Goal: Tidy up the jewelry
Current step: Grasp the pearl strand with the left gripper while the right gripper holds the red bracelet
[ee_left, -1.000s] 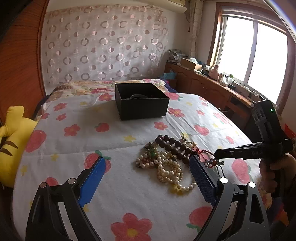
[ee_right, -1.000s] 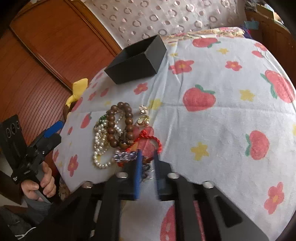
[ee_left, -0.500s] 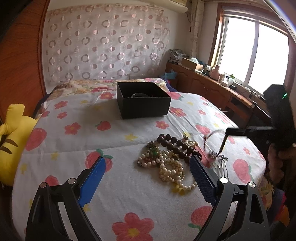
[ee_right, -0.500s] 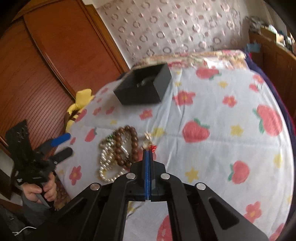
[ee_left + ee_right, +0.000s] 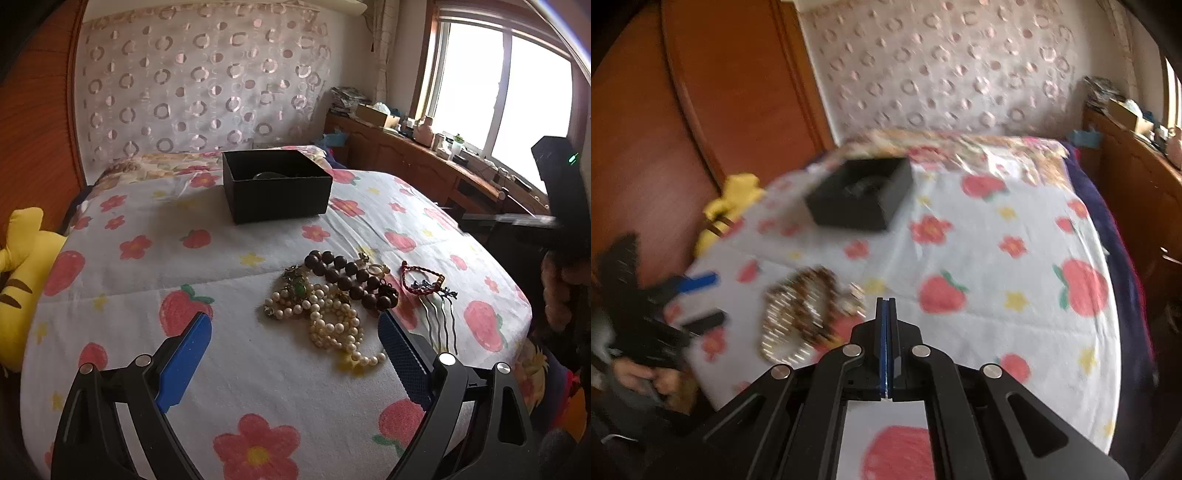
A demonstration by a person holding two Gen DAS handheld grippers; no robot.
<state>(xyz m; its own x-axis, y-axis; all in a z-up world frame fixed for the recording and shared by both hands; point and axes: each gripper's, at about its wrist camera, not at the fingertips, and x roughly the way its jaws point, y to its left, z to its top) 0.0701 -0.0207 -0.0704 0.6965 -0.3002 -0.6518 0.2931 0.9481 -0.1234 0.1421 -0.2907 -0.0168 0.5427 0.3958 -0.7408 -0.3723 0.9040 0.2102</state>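
A jewelry pile lies on the bed: a pearl necklace, a dark wooden bead bracelet, a red cord bracelet and a metal hair comb. A black open box stands farther back with something dark inside. My left gripper is open, low over the bed just in front of the pile. My right gripper is shut with nothing between its pads, raised above the bed right of the blurred pile. The box also shows in the right wrist view.
The bed has a white quilt with a strawberry and flower print. A yellow plush toy lies at the left edge. A wooden headboard and a wooden sideboard under the window flank the bed.
My right gripper closed on the red bracelet and comb, lifted them, then rose and pulled back; they now lie on the bed right of the beads. The left gripper stayed put.
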